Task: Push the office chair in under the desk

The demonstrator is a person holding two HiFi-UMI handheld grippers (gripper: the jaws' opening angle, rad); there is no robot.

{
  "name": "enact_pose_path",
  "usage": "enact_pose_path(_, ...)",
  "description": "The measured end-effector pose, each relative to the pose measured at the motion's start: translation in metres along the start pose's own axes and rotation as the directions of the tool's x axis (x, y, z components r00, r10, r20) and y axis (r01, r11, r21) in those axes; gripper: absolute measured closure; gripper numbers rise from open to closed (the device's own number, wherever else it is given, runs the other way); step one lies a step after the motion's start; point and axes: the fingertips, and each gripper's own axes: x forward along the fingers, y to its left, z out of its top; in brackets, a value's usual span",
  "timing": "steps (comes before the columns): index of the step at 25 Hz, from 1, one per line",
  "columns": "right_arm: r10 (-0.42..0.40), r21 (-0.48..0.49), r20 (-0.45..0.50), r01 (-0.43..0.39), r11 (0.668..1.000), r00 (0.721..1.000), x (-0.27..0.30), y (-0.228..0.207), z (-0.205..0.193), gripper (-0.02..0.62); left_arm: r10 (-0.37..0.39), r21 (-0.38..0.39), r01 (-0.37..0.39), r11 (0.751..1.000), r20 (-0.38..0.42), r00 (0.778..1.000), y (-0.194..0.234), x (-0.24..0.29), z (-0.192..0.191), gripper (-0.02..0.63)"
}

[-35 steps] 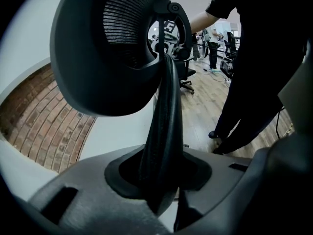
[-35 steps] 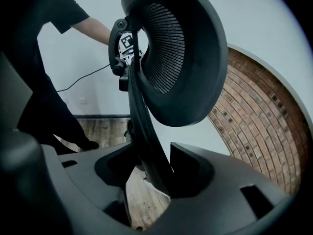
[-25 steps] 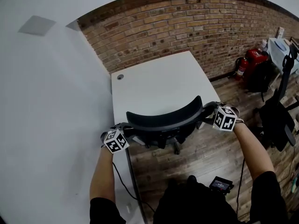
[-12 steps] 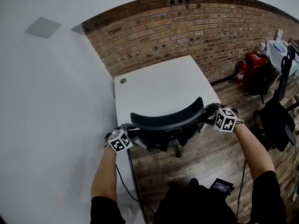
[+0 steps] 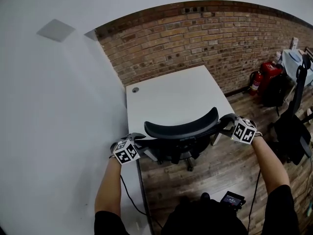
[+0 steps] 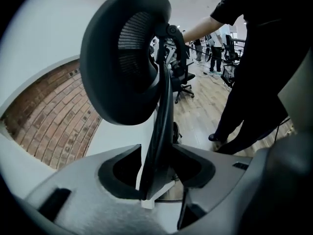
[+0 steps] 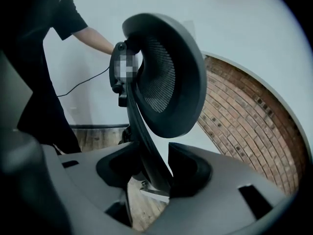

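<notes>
The black office chair (image 5: 181,128) stands with its seat under the white desk (image 5: 171,94) and its curved mesh back at the desk's near edge. My left gripper (image 5: 139,142) is at the back's left end and my right gripper (image 5: 226,121) at its right end. In the left gripper view the back's thin rim (image 6: 161,131) runs between my left gripper's (image 6: 156,165) jaws, which have just been opening, with a gap beside the rim. In the right gripper view the rim (image 7: 142,136) crosses between my right gripper's (image 7: 149,168) jaws, which have just been closing but stand apart.
A white wall runs along the left and a brick wall (image 5: 195,38) stands behind the desk. A red fire extinguisher (image 5: 255,81) and dark bags (image 5: 274,84) sit at the right, near another black chair (image 5: 293,129). A small device (image 5: 230,198) lies on the wooden floor.
Both grippers have lifted slightly at the ends of the chair's back. The chair has kept its place at the desk. The head view has shifted a little.
</notes>
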Motion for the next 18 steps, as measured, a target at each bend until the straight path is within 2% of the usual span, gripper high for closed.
enact_pose_path(2,-0.024,0.049,0.06,0.021,0.999,0.998,-0.012,-0.003,0.013,0.427,0.025,-0.019,-0.024,1.0,0.043,0.999,0.002,-0.013,0.007,0.411)
enact_pose_path(4,-0.055,0.112,0.121,0.042,0.993,0.991,-0.027,-0.005,0.028,0.431,0.07,-0.057,-0.064,0.996,0.119,0.99,0.006,-0.029,0.019,0.411)
enact_pose_path(6,-0.089,0.159,0.182,0.06,0.985,0.979,-0.041,-0.006,0.044,0.436,0.127,-0.104,-0.106,0.989,0.213,0.969,0.013,-0.049,0.035,0.413)
enact_pose_path(8,-0.122,0.202,0.244,0.073,0.977,0.962,-0.056,-0.004,0.06,0.437,0.181,-0.159,-0.138,0.978,0.299,0.937,0.019,-0.07,0.051,0.413)
enact_pose_path(10,-0.159,0.252,0.307,0.081,0.964,0.938,-0.072,-0.001,0.077,0.44,0.233,-0.222,-0.157,0.962,0.378,0.896,0.021,-0.091,0.067,0.416)
enact_pose_path(12,-0.202,0.31,0.372,0.084,0.947,0.906,-0.088,0.001,0.094,0.448,0.283,-0.281,-0.166,0.945,0.452,0.846,0.022,-0.113,0.085,0.427)
enact_pose_path(15,-0.271,0.386,0.461,0.084,0.919,0.845,-0.114,0.005,0.118,0.476,0.35,-0.351,-0.169,0.921,0.556,0.754,0.018,-0.147,0.111,0.459)
enact_pose_path(18,-0.331,0.435,0.515,0.092,0.896,0.791,-0.139,0.012,0.141,0.506,0.405,-0.405,-0.165,0.899,0.625,0.668,0.009,-0.178,0.13,0.482)
